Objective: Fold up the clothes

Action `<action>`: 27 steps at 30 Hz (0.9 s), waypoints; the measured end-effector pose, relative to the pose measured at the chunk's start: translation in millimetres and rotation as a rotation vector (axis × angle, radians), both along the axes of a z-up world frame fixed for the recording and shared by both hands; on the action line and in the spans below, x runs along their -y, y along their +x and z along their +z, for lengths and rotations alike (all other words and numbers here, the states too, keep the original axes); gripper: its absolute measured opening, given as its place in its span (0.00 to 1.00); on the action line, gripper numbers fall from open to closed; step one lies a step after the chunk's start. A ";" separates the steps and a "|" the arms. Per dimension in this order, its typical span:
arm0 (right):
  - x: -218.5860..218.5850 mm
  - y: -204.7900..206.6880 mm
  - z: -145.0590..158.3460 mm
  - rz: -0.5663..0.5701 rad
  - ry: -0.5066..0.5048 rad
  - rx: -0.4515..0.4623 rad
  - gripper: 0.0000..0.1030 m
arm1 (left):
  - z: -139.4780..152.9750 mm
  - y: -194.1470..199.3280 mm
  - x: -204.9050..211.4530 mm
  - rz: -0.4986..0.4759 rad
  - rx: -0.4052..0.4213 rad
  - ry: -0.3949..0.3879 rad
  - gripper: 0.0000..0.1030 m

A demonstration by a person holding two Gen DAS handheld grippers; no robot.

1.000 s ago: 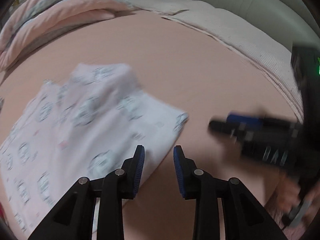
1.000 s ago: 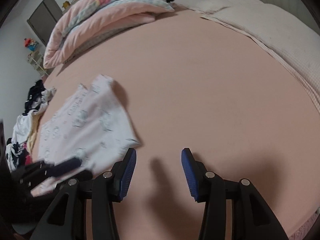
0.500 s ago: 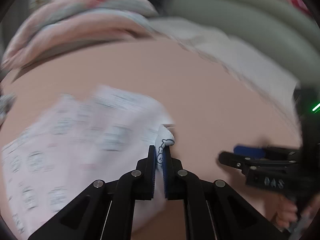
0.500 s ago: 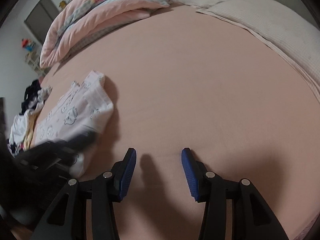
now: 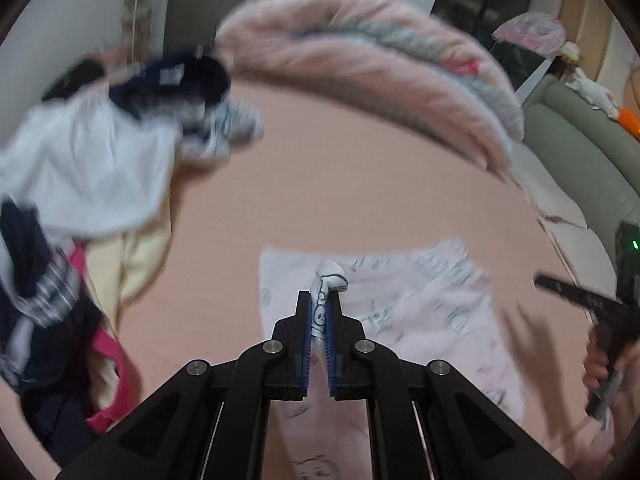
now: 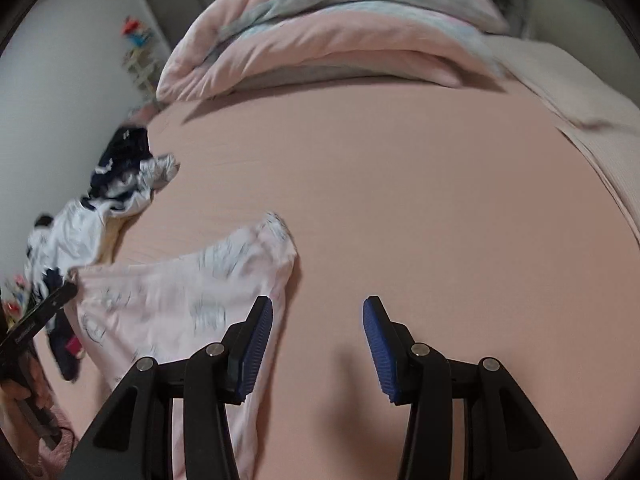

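A pale pink garment with a cartoon print lies on the pink bed sheet. My left gripper is shut on a corner of this garment, and a bunched bit of cloth sticks up past the blue pads. The garment also shows in the right wrist view, spread and blurred. My right gripper is open and empty above the bare sheet, its left finger over the garment's right edge. The right gripper also shows at the right edge of the left wrist view.
A pile of unfolded clothes, white, navy, yellow and pink, lies on the left of the bed and shows in the right wrist view. A rolled pink quilt lies at the bed's far end. A beige blanket lies along the right side.
My left gripper shut on the garment's corner and has swung left with it, pulling the cloth across. The right gripper stayed open over the sheet.
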State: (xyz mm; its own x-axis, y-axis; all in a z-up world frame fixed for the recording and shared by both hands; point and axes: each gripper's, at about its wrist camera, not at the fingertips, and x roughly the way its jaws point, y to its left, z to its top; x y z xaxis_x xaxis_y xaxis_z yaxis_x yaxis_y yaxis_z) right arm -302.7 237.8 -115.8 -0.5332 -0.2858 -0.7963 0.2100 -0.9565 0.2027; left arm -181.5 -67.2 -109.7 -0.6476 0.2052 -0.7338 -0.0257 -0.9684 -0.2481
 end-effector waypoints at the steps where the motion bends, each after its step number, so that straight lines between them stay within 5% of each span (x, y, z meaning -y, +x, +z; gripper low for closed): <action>1: 10.1 -9.8 -5.3 0.010 0.027 -0.010 0.45 | -5.9 -3.0 8.6 0.008 0.014 0.007 0.05; 5: 35.4 -20.3 -9.3 0.104 -0.041 -0.008 0.45 | -29.6 -15.1 42.8 0.041 0.072 0.033 0.05; 8: 71.0 -38.6 -13.1 0.207 0.081 -0.020 0.57 | -38.1 -16.9 55.4 0.047 0.087 0.056 0.05; 11: 90.2 -57.0 -35.5 0.265 0.193 0.041 0.57 | -38.8 -18.0 59.0 0.054 0.091 0.074 0.05; 13: 94.4 -65.4 -47.2 0.301 0.170 0.093 0.56 | -37.1 -18.6 60.7 0.048 0.092 0.072 0.05; 16: 99.6 -64.1 -57.3 0.341 0.155 0.129 0.06 | -30.0 -21.5 60.8 0.032 0.087 0.050 0.05; 23: 67.9 -51.2 -22.1 0.219 0.003 0.004 0.03 | 8.1 -42.2 61.7 -0.026 0.036 -0.030 0.05; 27: 57.9 -74.7 -40.1 0.134 -0.049 0.060 0.03 | -20.5 -76.2 69.7 -0.024 0.115 -0.067 0.05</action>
State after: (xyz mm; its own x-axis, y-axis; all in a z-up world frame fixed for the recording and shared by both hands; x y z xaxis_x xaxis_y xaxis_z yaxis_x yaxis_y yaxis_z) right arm -377.4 179.8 -155.9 -0.4399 -0.3906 -0.8086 0.3208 -0.9094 0.2648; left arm -257.7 -136.9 -130.2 -0.5539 0.1676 -0.8155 -0.0245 -0.9824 -0.1853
